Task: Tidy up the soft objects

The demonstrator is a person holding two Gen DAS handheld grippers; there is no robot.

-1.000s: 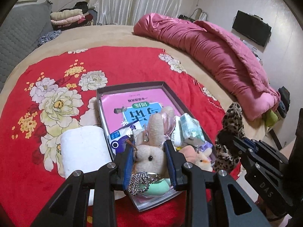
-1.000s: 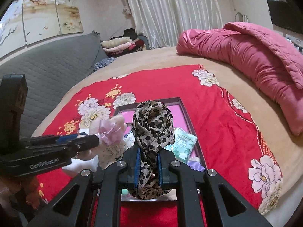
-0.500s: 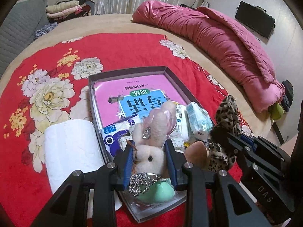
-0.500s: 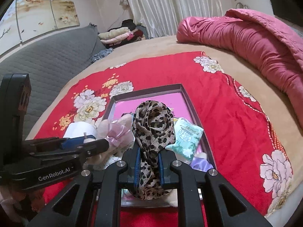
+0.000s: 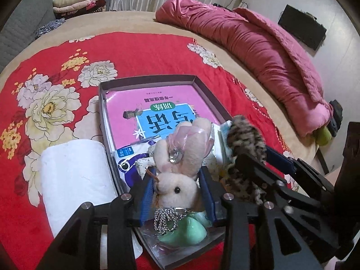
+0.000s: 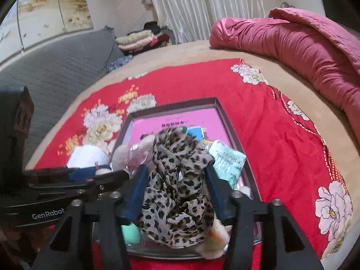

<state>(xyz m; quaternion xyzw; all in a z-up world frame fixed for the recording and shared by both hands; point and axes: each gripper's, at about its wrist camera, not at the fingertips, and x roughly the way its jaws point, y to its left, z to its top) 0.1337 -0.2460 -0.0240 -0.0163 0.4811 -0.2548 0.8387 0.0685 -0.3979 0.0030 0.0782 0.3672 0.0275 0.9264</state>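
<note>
A: State the surface and the room.

B: A bed [image 5: 139, 24] with a tan cover carries a red flowered blanket [image 5: 139, 56]. A rolled pink quilt [image 5: 265, 51] lies along the bed's far right edge. Folded clothes [image 5: 74, 2] are stacked beyond the far left corner, in front of pale curtains [image 6: 202, 6]. A grey padded headboard [image 6: 56, 67] borders the left side.

A: State the container and its contents.

B: A shallow dark box [image 5: 146, 79] sits on the blanket near the bed's near edge. A pink booklet [image 5: 157, 103] lies flat on its floor. On the near end lie a tissue pack [image 6: 227, 159], a green soft item [image 5: 186, 231] with a bead chain, and the two soft objects. A white paper roll [image 5: 74, 180] lies on the blanket, touching the box's left wall.

A: State the soft objects and their orientation.

B: The plush rabbit [image 5: 177, 168] is over the box's near end, long axis toward the far wall, ears farthest, face toward the camera. The leopard-print scarf [image 6: 177, 186] is bunched just to its right, heaped from the near wall up toward the middle.

A: State each hand-held gripper.

B: The left hand-held gripper [image 5: 177, 193] has just been opening; the rabbit sits between its blue pads, with a gap on the right side. The right hand-held gripper [image 6: 177, 189] has just been opening; its jaws stand spread, the scarf loose between them.
</note>
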